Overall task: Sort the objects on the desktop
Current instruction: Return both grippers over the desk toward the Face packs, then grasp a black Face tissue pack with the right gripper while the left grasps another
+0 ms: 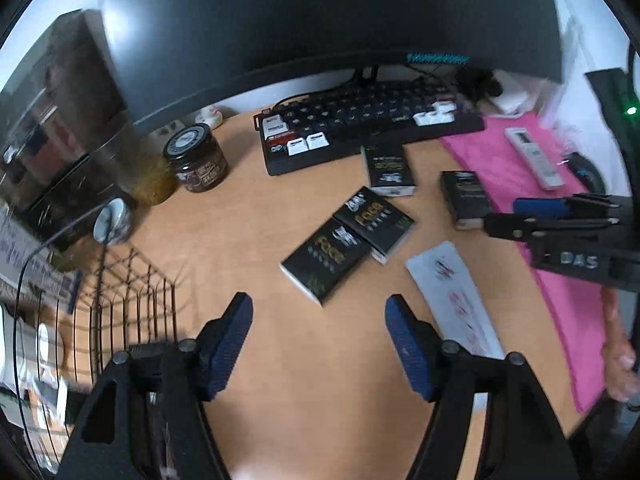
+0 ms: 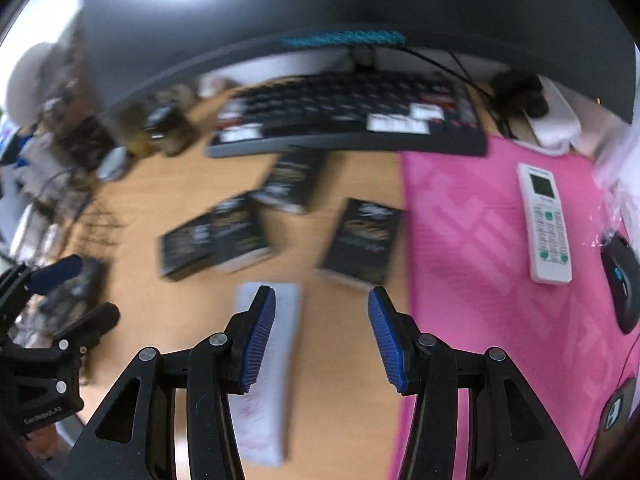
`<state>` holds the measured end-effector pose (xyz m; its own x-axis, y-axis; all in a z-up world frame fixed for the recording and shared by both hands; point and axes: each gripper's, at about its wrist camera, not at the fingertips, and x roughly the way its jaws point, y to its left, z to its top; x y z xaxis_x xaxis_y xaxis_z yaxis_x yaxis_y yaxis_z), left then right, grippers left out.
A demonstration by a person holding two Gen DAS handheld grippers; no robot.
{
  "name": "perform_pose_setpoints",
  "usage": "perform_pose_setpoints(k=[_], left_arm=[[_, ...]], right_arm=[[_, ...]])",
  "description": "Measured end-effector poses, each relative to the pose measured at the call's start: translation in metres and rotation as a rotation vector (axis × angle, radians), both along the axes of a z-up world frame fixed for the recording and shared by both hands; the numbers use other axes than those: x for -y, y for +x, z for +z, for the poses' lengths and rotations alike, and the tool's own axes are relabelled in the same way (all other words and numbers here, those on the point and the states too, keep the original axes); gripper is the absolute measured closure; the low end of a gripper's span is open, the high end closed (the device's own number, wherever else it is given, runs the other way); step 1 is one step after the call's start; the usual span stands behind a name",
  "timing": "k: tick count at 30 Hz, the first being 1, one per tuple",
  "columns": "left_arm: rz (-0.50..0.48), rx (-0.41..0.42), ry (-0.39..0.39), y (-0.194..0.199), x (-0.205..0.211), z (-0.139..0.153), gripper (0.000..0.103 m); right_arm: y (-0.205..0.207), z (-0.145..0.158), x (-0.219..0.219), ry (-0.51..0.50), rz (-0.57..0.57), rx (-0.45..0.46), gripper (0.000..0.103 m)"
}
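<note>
Several black boxes with gold print lie on the wooden desk (image 1: 248,216): two overlapping ones (image 1: 348,244), one (image 1: 388,168) by the keyboard, one (image 1: 464,196) at the pink mat's edge. They also show, blurred, in the right wrist view (image 2: 224,236), (image 2: 364,240). A white paper packet (image 1: 452,300) (image 2: 264,368) lies near the front. My left gripper (image 1: 319,312) is open and empty above the desk, short of the overlapping boxes. My right gripper (image 2: 322,304) is open and empty, above the packet's top end; it shows from the side in the left wrist view (image 1: 520,220).
A black keyboard (image 1: 368,120) sits under a big monitor (image 1: 320,20). A pink mat (image 2: 500,260) holds a white remote (image 2: 544,224) and a black mouse (image 2: 624,280). A dark jar (image 1: 196,160) and a wire basket (image 1: 132,300) stand at the left.
</note>
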<state>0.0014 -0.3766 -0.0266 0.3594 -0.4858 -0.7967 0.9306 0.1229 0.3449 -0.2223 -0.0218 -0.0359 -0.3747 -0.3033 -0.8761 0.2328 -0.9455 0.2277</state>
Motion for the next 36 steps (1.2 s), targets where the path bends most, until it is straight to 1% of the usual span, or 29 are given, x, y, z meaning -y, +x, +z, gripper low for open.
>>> perform_pose_setpoints(k=[2, 7, 15, 19, 23, 24, 25, 26, 27, 28, 31, 36], left_arm=[[0.000, 0.014, 0.018, 0.002, 0.015, -0.010, 0.030], [0.004, 0.012, 0.055, 0.010, 0.037, -0.025, 0.030], [-0.001, 0.009, 0.076, 0.017, 0.059, -0.039, 0.030], [0.005, -0.013, 0.091, 0.023, 0.067, -0.048, 0.029], [0.003, -0.017, 0.108, 0.024, 0.067, -0.056, 0.030], [0.004, -0.017, 0.112, 0.024, 0.066, -0.057, 0.031], [0.008, -0.034, 0.110, 0.024, 0.065, -0.057, 0.037], [0.005, -0.058, 0.114, 0.025, 0.063, -0.057, 0.040], [0.002, -0.075, 0.119, 0.025, 0.063, -0.056, 0.047], [0.001, -0.084, 0.124, 0.025, 0.061, -0.056, 0.050], [0.005, -0.075, 0.135, 0.020, 0.051, -0.057, 0.051], [0.016, -0.092, 0.158, 0.010, 0.017, -0.059, 0.051]], right_arm=[[-0.013, -0.009, -0.004, -0.006, -0.007, 0.014, 0.054], [-0.037, -0.023, -0.005, -0.024, -0.019, 0.040, 0.054], [-0.053, -0.037, 0.014, -0.011, 0.009, 0.063, 0.053], [-0.054, -0.038, 0.021, 0.012, 0.021, 0.052, 0.053], [-0.047, -0.036, 0.024, 0.023, 0.044, 0.046, 0.055], [-0.045, -0.036, 0.023, 0.020, 0.046, 0.048, 0.055], [-0.042, -0.036, 0.022, 0.016, 0.047, 0.049, 0.055], [-0.040, -0.036, 0.023, 0.014, 0.048, 0.049, 0.055], [-0.038, -0.036, 0.022, 0.014, 0.049, 0.049, 0.055], [-0.034, -0.036, 0.022, 0.014, 0.049, 0.049, 0.055], [-0.020, -0.035, 0.018, 0.002, 0.056, 0.053, 0.055], [0.017, -0.034, 0.005, -0.017, 0.062, 0.059, 0.055]])
